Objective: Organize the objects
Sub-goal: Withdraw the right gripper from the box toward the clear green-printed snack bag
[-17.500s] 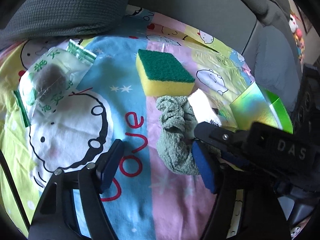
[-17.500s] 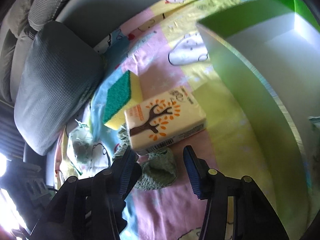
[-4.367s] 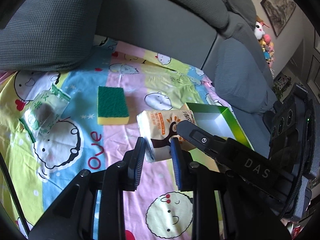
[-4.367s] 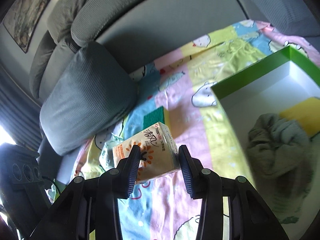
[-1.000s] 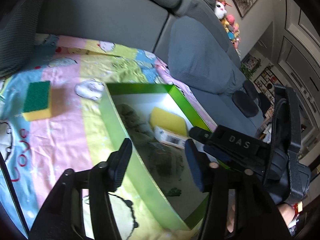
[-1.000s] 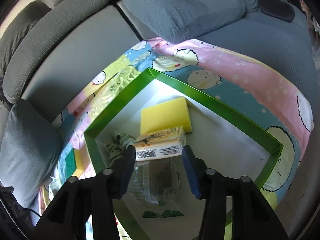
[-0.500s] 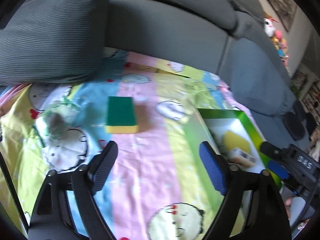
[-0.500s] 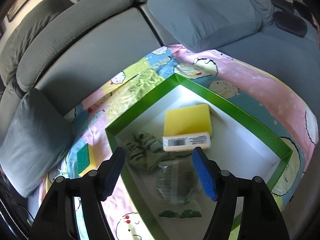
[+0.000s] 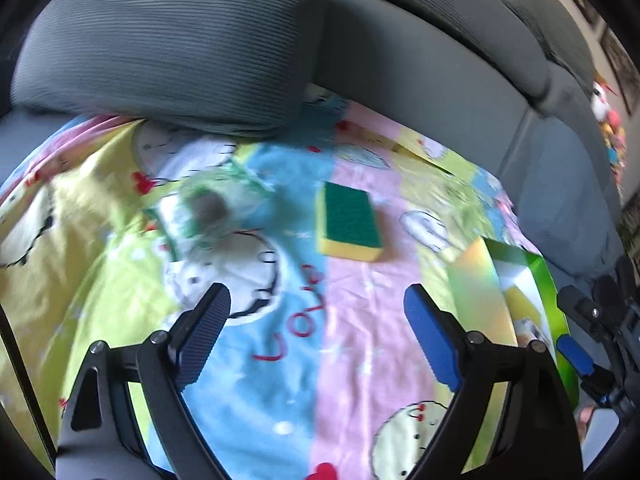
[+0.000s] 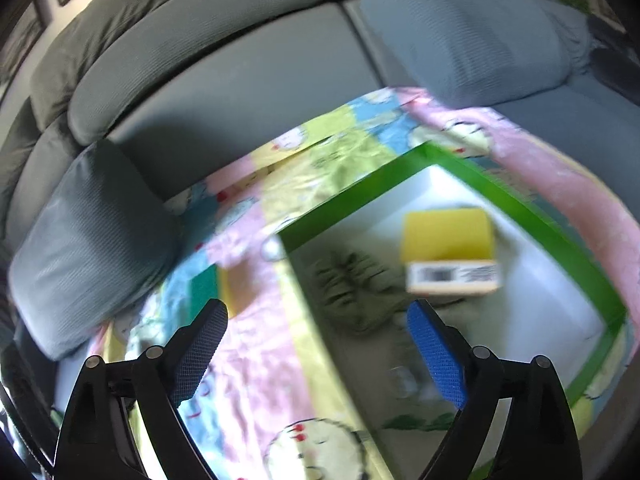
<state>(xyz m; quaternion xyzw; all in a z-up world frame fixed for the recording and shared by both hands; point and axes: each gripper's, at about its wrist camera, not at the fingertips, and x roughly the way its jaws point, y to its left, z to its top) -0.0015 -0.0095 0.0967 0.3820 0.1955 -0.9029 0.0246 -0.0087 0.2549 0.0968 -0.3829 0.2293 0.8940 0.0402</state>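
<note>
A green box (image 10: pixel 520 208) with a white inside sits on the cartoon blanket on the sofa. In it lie a yellow sponge (image 10: pixel 446 234), a tissue pack (image 10: pixel 452 278), a grey-green cloth (image 10: pixel 356 284) and a clear bag (image 10: pixel 408 376). Outside it, a green-topped yellow sponge (image 9: pixel 348 222) and a clear packet with a dark lump (image 9: pixel 204 210) lie on the blanket. My left gripper (image 9: pixel 316 340) is open and empty above the blanket, short of both. My right gripper (image 10: pixel 316 352) is open and empty over the box's left wall. The box also shows in the left wrist view (image 9: pixel 540 280).
A grey cushion (image 9: pixel 168 40) rests at the back left, touching the blanket (image 9: pixel 352 360). Another grey cushion (image 10: pixel 468 36) lies behind the box. The sofa back (image 10: pixel 240 80) runs along the far side. The other gripper (image 9: pixel 592 344) shows at the left wrist view's right edge.
The left gripper has swung left and closer to the blanket, toward the sponge and packet. The right gripper has shifted left over the box wall. Both views are blurred by motion.
</note>
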